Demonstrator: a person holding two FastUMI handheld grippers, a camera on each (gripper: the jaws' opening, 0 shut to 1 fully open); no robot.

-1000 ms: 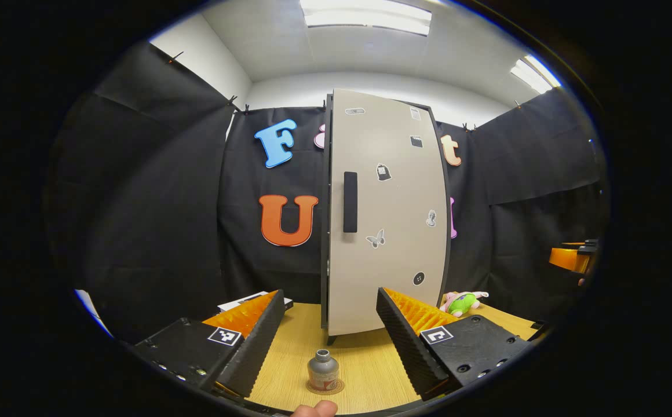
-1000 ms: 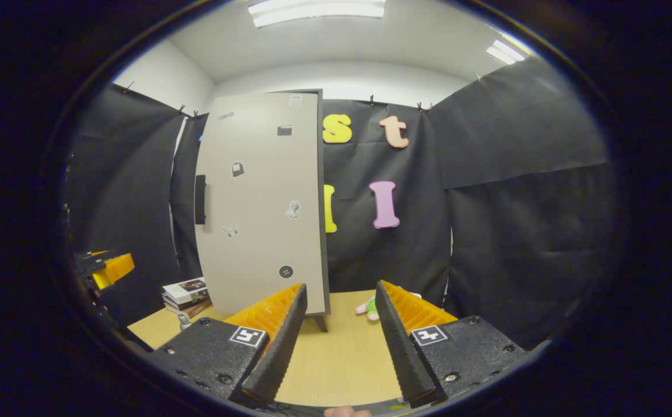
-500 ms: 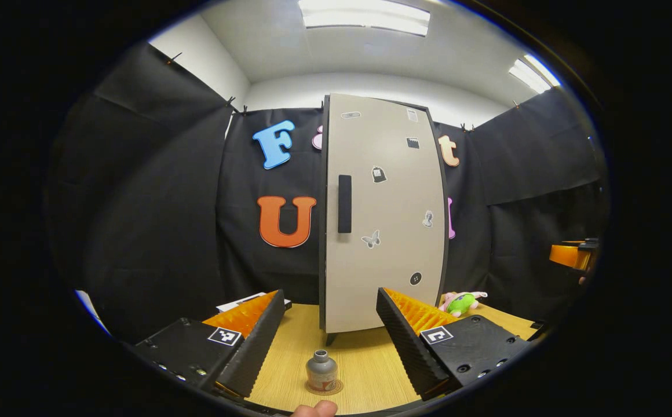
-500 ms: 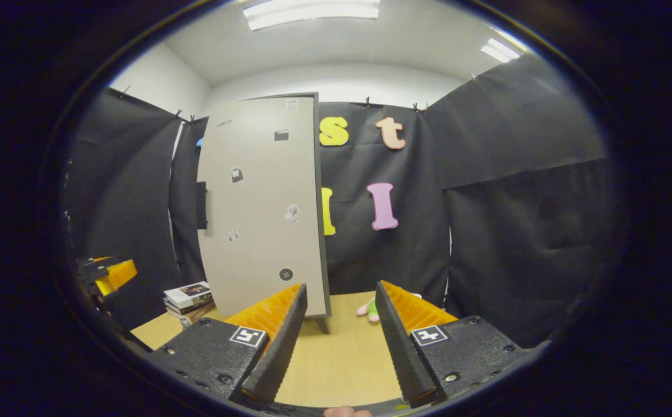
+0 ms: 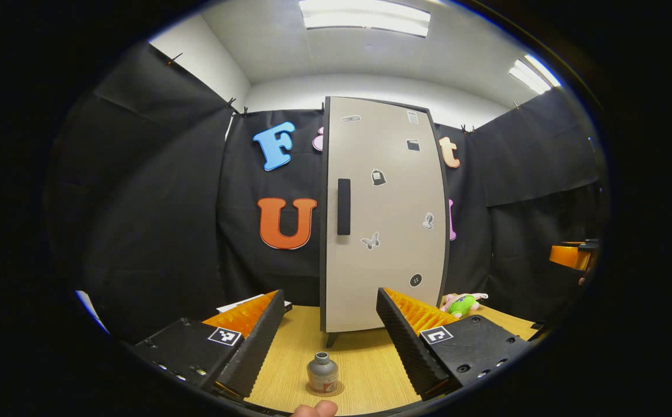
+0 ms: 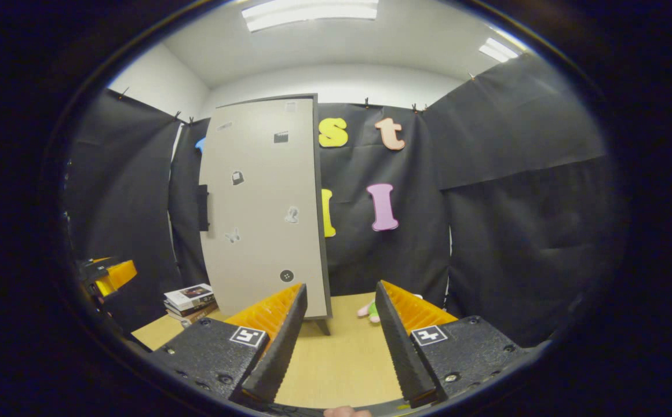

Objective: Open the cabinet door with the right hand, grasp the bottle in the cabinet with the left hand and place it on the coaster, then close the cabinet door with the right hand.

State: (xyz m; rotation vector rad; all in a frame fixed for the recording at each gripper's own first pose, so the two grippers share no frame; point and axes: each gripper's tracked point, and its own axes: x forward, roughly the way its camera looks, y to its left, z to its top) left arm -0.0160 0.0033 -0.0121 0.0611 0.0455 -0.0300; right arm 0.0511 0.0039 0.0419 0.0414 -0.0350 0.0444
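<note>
1. Through the left gripper view I see the left tongs [image 5: 330,339] with their fingers wide apart and nothing between them but desk [image 5: 365,362].
2. That same view gives me the bottle [image 5: 322,373], small and grey, standing upright on the round coaster [image 5: 336,390] near the desk's front edge, between my two fingers but touching neither. A fingertip [image 5: 314,409] of the person's hand pokes in just below the coaster.
3. The cabinet door [image 5: 383,214] looks flush with the cabinet's dark frame, its black handle [image 5: 343,207] near the left edge, so I read it as closed.
4. From the right gripper view the right tongs [image 6: 340,341] are also spread apart and empty, held above bare desk [image 6: 342,359].
5. This view adds a stack of books [image 6: 190,301] on the desk to the left of the cabinet [image 6: 263,208], and the left gripper's orange body [image 6: 110,276] at the far left.
6. A pink-and-green plush toy [image 5: 462,303] lies on the desk at the cabinet's right foot; from the right side I catch just a bit of it between my fingers.
7. Open wood lies between both tongs and the cabinet's foot. The booth cloth closes in behind and on both sides.
</note>
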